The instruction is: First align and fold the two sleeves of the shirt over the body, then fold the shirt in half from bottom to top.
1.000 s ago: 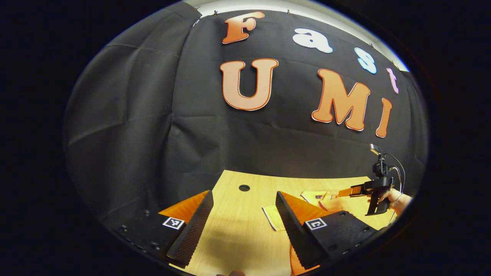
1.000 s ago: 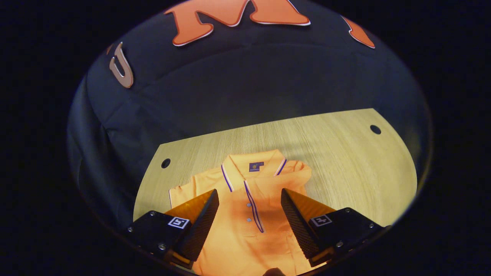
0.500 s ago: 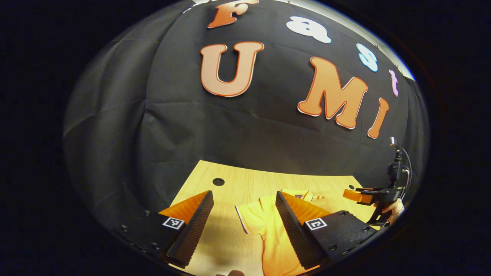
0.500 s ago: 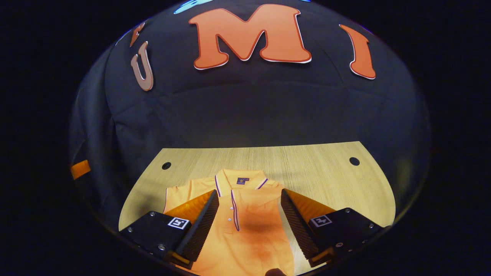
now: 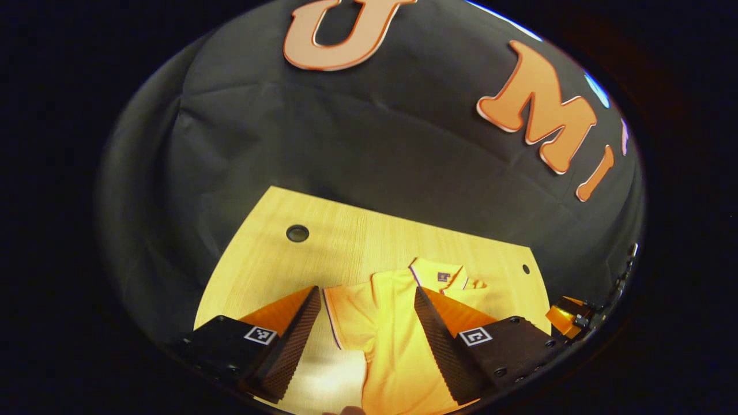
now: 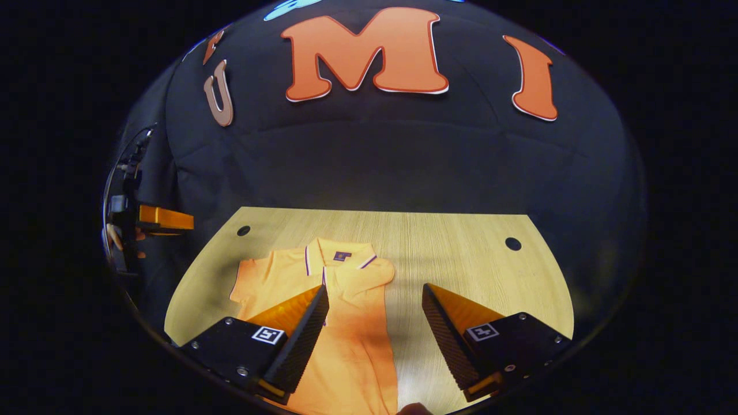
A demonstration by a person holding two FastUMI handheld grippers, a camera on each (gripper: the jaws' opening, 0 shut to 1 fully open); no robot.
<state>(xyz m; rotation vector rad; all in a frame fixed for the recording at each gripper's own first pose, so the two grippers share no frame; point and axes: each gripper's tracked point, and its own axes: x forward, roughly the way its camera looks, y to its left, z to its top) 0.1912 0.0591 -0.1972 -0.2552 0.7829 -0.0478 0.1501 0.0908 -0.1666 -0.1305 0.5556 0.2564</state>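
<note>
The shirt [image 6: 340, 323] lies flat on the table [image 6: 461, 242], collar [image 6: 337, 257] toward the wall. In the right gripper view it sits in the lower left part of the frame. The sleeve on the right of that frame already appears folded over the body, because the edge there runs straight down from the shoulder. The other sleeve [image 6: 248, 282] spreads out to the left, so I judge that it is the next part to fold.

The right gripper [image 6: 375, 334] hangs above the table with its fingers wide apart and nothing between them. One finger is over the shirt body and the other over bare wood.

In the left gripper view the shirt [image 5: 398, 334] is at the lower centre, and the spread sleeve [image 5: 346, 314] lies between the fingers of the left gripper [image 5: 366, 340]. This gripper is also wide open and holds nothing. It seems to aim at the sleeve, probably to pick it by its edge. I cannot tell whether the fingers touch the cloth.
</note>
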